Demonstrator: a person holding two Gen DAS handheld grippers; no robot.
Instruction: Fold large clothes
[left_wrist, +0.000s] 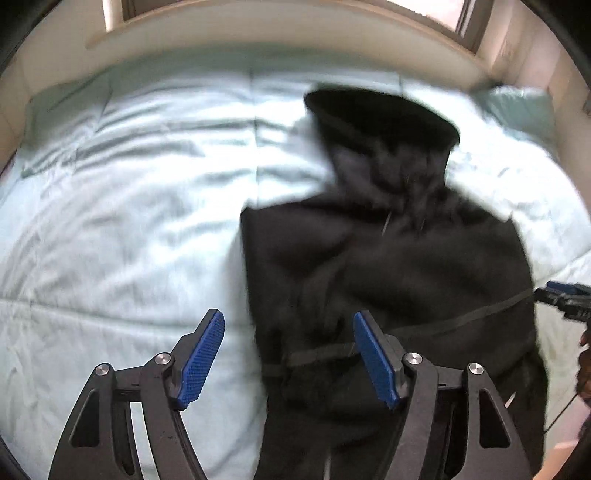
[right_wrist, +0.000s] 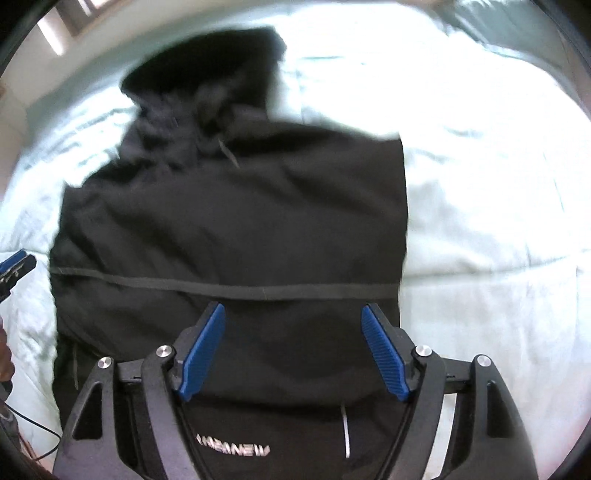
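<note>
A black hoodie (left_wrist: 391, 266) lies on the bed, folded into a narrow column, hood at the far end. It also shows in the right wrist view (right_wrist: 236, 221), with white lettering near its close edge. My left gripper (left_wrist: 288, 321) is open and empty, hovering over the hoodie's left edge. My right gripper (right_wrist: 293, 314) is open and empty above the hoodie's near part. The right gripper's tip shows in the left wrist view (left_wrist: 561, 291); the left gripper's tip shows in the right wrist view (right_wrist: 16, 264).
A pale blue-green quilt (left_wrist: 129, 184) covers the bed, also seen in the right wrist view (right_wrist: 480, 184). A cream headboard (left_wrist: 258, 29) and windows stand beyond. A pillow (left_wrist: 517, 103) lies at the far right. A thin cable (right_wrist: 37, 424) hangs at the lower left.
</note>
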